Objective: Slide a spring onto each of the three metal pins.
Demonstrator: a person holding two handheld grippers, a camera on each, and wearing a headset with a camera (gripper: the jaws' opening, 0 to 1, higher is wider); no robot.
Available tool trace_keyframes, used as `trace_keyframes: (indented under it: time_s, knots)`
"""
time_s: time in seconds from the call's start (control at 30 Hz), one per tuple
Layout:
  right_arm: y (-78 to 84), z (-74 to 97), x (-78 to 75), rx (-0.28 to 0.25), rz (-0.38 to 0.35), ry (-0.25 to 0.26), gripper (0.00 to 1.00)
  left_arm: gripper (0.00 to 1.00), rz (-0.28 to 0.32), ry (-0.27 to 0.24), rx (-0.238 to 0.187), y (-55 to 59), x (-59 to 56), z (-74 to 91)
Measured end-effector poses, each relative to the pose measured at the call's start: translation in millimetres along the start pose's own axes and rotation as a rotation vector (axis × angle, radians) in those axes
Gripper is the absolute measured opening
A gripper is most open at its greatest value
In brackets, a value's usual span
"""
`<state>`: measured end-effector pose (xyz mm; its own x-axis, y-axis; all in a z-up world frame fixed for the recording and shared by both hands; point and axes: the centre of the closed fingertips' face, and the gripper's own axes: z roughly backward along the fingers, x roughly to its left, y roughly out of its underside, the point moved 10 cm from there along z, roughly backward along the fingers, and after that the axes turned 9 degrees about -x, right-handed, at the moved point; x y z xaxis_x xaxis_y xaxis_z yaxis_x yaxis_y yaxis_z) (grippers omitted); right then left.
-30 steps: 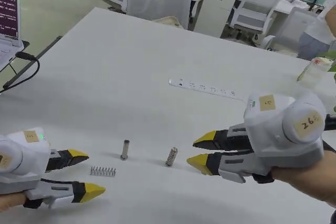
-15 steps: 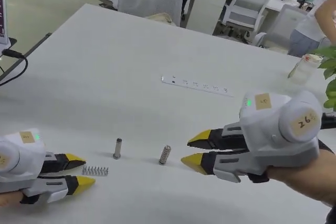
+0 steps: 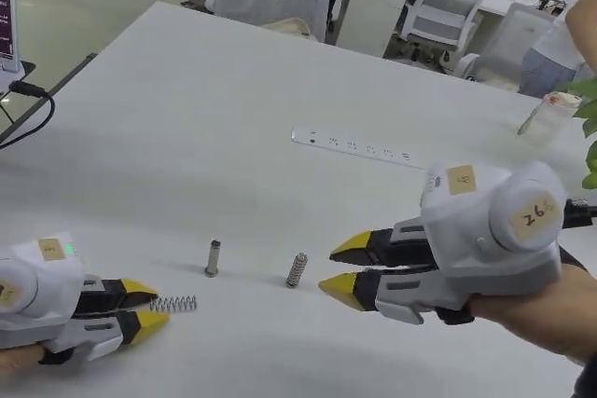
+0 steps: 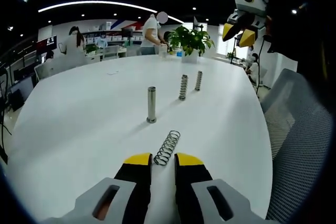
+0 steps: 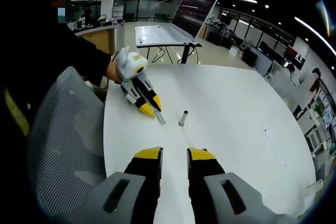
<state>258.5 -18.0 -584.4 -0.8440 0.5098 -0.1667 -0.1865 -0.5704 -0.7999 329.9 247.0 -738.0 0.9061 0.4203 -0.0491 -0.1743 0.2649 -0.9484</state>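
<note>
Sprung pins [image 4: 183,87]: two past slightly parted, empty left gripper [image 4: 164,158], one in head view; right gripper [image 5: 175,153] likewise.

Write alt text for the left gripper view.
The left gripper, jaws open, frames the near end of a loose spring lying on the white table. Beyond it stand a bare metal pin and two pins already wearing springs; the right gripper hangs at upper right.
</note>
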Motion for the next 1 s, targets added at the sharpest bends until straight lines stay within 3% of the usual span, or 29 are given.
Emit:
trace_keyframes:
  time_s: [0.57, 0.83, 1.0]
  knots:
    - [-3.8, -4.3, 4.8, -0.012, 0.014, -0.025, 0.16, 0.03, -0.020, -0.002, 0.002, 1.2, -10.2, 6.5]
    - [-6.6, -9.2, 6.6, -0.024, 0.025, -0.047, 0.16, 0.03, -0.016, 0.021, -0.021, -8.2, -22.6, 15.8]
    - [-9.4, -12.9, 9.5, -0.040, 0.027, -0.075, 0.15, 0.03, -0.025, 0.045, -0.055, -21.2, -34.5, 22.9]
